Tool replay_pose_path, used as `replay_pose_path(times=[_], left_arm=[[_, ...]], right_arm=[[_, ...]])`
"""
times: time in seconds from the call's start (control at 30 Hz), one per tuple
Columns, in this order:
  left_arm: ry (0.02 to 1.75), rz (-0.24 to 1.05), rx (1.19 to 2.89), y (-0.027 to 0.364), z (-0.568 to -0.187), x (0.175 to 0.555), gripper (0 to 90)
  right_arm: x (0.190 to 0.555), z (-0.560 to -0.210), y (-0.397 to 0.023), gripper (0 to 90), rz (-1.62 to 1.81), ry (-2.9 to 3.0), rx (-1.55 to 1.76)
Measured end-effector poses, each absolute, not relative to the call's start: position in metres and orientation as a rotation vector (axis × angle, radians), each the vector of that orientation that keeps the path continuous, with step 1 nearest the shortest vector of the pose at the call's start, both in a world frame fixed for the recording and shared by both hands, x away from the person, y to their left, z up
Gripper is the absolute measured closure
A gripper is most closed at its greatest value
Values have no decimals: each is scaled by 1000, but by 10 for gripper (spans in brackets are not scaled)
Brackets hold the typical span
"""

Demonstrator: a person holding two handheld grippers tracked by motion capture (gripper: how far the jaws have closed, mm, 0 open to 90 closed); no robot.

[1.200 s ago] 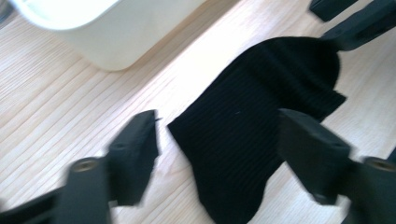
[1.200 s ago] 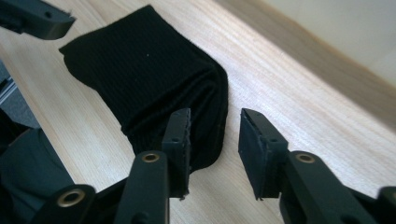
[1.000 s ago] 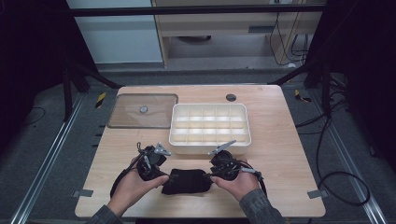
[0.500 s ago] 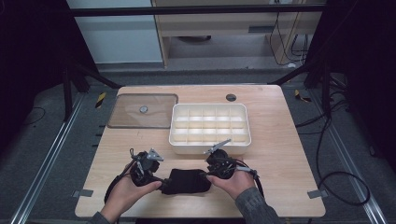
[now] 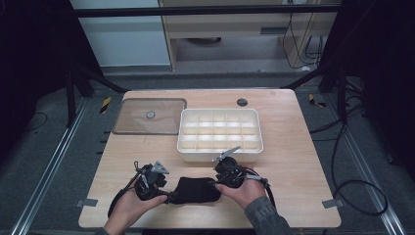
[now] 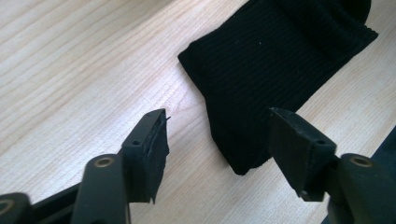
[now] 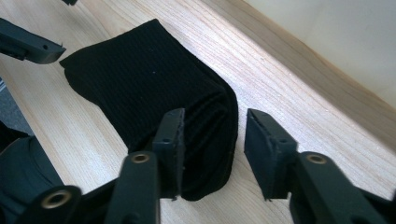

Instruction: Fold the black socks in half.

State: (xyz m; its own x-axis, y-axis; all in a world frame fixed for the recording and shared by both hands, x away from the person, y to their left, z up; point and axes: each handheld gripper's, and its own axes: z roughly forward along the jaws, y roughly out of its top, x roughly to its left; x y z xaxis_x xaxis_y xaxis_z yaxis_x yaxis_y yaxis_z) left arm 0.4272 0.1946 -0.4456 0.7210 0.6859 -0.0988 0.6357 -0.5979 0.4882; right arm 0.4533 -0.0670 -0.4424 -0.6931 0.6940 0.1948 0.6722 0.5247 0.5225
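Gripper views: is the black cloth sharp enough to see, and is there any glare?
Left gripper view: the black cloth shows crisp ribbing, no glare, and the jaws near the lens look soft. Right gripper view: ribbing is clear on top, the fold by the jaws is lost in shadow, and a pale sheen lies on the table.

Both grippers, left gripper (image 5: 166,196) and right gripper (image 5: 215,183), face inward, jaws just closing, apparently ungripped.

— What's that dark thing on the table?
— A black ribbed sock (image 5: 197,190), folded over into a flat bundle, lying near the front edge of the wooden table (image 5: 293,161).
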Motion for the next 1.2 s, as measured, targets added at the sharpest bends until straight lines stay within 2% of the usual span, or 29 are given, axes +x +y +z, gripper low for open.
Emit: replay_pose_path(times=[0.3,0.6,0.83,1.2], left_arm=[[1003,109,2434,192,-456,427,449],[991,67,2441,191,-464,425,543],[977,52,2446,189,-465,425,606],[968,45,2460,189,-467,423,647]], right_arm=[[453,-446,-67,677,890,2718,1207],[453,-452,-68,635,876,2724,1218],[451,-456,-69,649,873,2739,1223],[456,-452,-70,635,877,2718,1230]])
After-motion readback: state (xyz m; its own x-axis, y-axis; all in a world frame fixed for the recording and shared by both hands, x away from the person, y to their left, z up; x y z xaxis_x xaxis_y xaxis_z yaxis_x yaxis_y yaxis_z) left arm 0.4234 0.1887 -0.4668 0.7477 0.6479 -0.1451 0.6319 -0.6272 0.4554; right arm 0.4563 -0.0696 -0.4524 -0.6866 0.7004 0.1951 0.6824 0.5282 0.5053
